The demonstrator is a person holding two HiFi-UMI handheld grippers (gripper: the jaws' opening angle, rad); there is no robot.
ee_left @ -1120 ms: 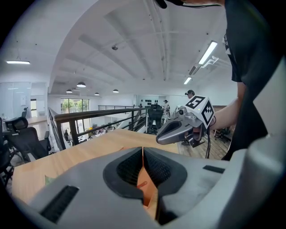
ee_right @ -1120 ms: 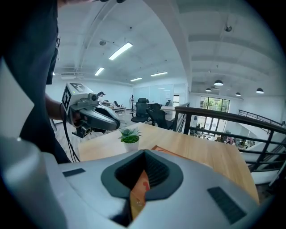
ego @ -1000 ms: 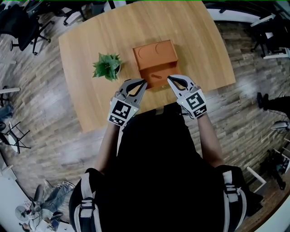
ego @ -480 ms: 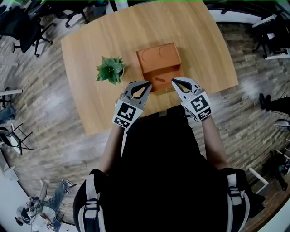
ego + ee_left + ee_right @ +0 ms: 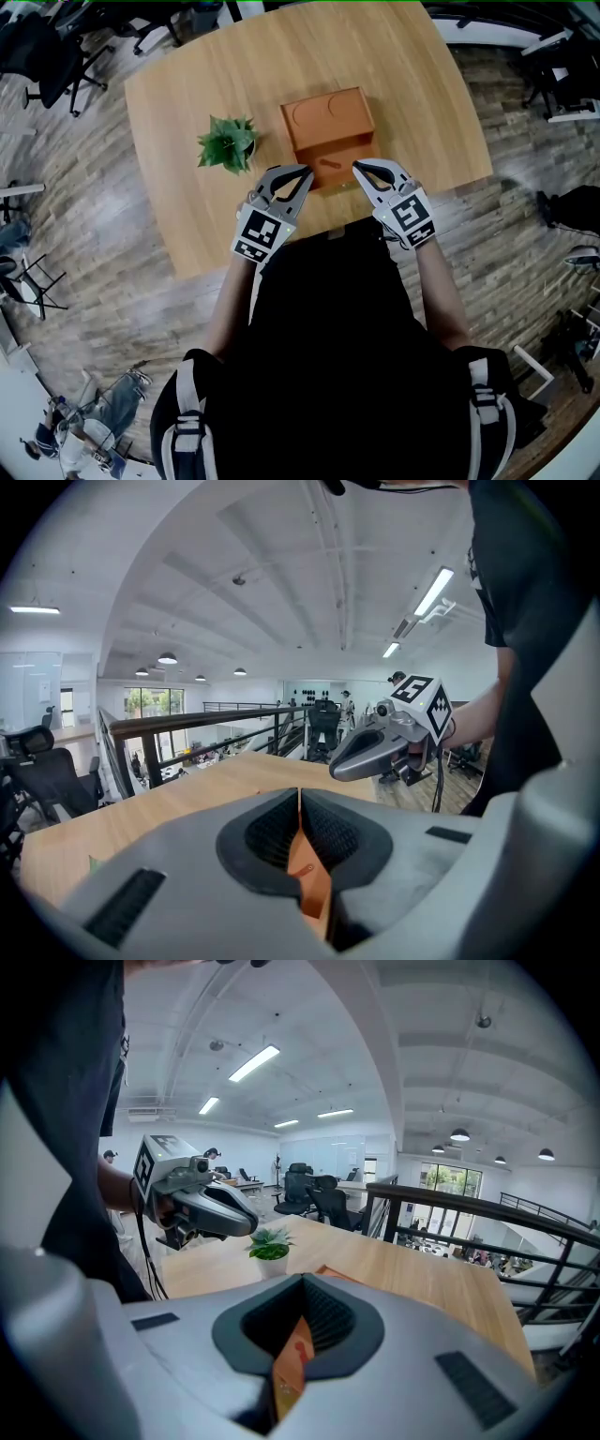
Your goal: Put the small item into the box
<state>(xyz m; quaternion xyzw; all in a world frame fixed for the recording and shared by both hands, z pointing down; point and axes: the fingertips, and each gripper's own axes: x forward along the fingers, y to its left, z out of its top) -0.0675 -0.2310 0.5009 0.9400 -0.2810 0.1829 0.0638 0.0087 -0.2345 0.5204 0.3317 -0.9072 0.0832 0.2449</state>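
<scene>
So the orange box (image 5: 328, 117) sits about mid counter (image 5: 187, 94), with a little potted plant (image 5: 228, 142) just beside it on its left. The box's far half is a flat top with round marks on it, and the near half drops lower. The item (image 5: 327, 161) shows as a small dark sliver on that lower orange part, near the box's front edge. Can't tell whether that part is the inside of the box or a folded-out flap.

Both tools hang at the counter's near edge, one on each side of the box front. The left hand-held gripper (image 5: 306, 171) is clenched. In its own view the jaws meet at the tips with nothing grasped, and the orange in the gap lower down is just the box beyond them. The right hand-held gripper (image 5: 355, 166) is the same: jaws pressed together, empty, with the box showing through the gap. The two tips point in toward the item from either side, close to the box front, and neither touches the item
</scene>
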